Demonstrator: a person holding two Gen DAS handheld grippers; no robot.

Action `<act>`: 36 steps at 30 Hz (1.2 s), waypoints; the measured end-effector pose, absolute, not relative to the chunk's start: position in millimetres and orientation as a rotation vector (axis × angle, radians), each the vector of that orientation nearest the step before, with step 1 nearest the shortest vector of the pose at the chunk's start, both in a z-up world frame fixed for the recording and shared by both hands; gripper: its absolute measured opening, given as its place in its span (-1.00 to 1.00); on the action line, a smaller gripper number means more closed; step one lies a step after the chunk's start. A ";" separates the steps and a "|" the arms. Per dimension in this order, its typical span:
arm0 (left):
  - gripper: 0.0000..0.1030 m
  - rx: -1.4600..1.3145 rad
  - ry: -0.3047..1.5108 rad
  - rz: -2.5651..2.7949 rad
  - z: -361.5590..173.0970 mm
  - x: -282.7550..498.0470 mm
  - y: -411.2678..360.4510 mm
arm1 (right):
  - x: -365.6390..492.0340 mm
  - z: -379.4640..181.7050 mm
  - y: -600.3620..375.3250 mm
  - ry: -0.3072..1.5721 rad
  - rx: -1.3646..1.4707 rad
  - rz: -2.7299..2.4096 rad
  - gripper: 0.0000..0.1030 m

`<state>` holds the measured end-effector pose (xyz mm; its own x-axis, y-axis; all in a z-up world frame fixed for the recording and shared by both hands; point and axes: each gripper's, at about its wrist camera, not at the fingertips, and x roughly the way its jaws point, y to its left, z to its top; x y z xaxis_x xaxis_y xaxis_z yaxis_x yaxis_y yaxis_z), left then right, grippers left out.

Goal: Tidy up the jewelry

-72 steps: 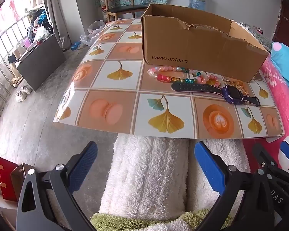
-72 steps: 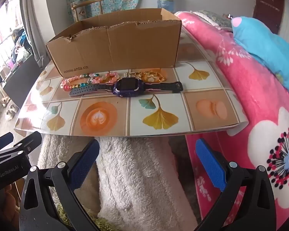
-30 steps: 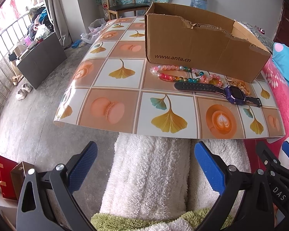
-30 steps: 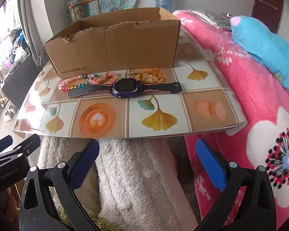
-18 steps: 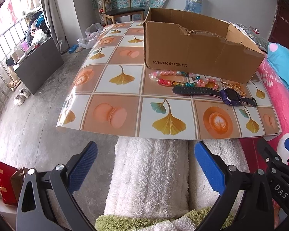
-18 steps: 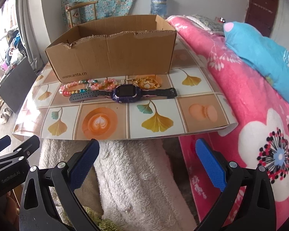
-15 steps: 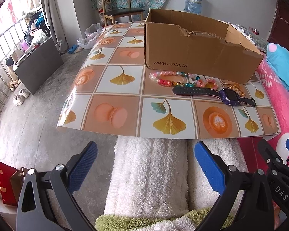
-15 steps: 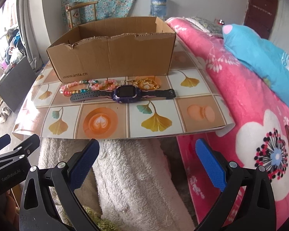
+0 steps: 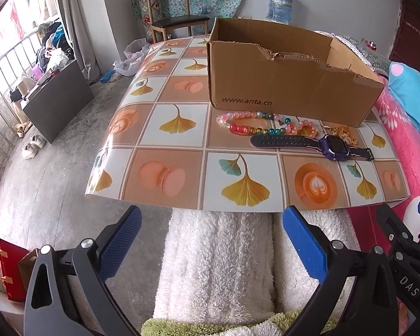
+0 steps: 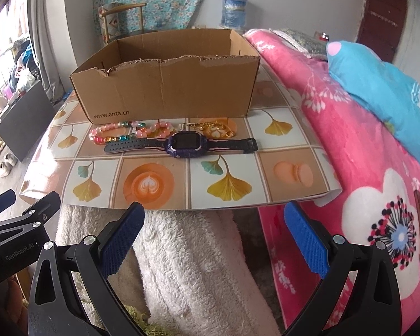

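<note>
Bright daylight from the left window, glare on the glossy tablecloth, fisheye-bent edges

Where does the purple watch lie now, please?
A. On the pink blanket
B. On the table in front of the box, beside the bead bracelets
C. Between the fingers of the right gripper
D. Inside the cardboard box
B: the purple watch lies flat on the table in front of the cardboard box, next to the bead bracelets.

Both tools slightly farther back.
</note>
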<state>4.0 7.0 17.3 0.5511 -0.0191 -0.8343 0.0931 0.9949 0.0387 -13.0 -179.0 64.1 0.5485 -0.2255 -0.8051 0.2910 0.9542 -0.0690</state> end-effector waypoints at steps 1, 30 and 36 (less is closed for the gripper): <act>0.92 0.086 0.984 -0.068 16.9 5.4 6.3 | -11.9 63.0 -179.9 0.944 0.074 -0.310 0.87; 0.92 0.144 0.915 -0.183 30.3 62.3 -24.3 | 39.8 64.5 -225.6 0.886 0.110 -0.248 0.87; 0.92 0.048 0.882 -0.256 38.2 77.6 -19.3 | 56.4 65.4 -235.2 0.863 0.174 -0.177 0.87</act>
<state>77.6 -19.3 38.2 0.6068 -0.2019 -0.7688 0.2414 0.9683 -0.0638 56.4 -235.2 65.4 0.6370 -0.0834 -0.7663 0.2241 0.9712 0.0805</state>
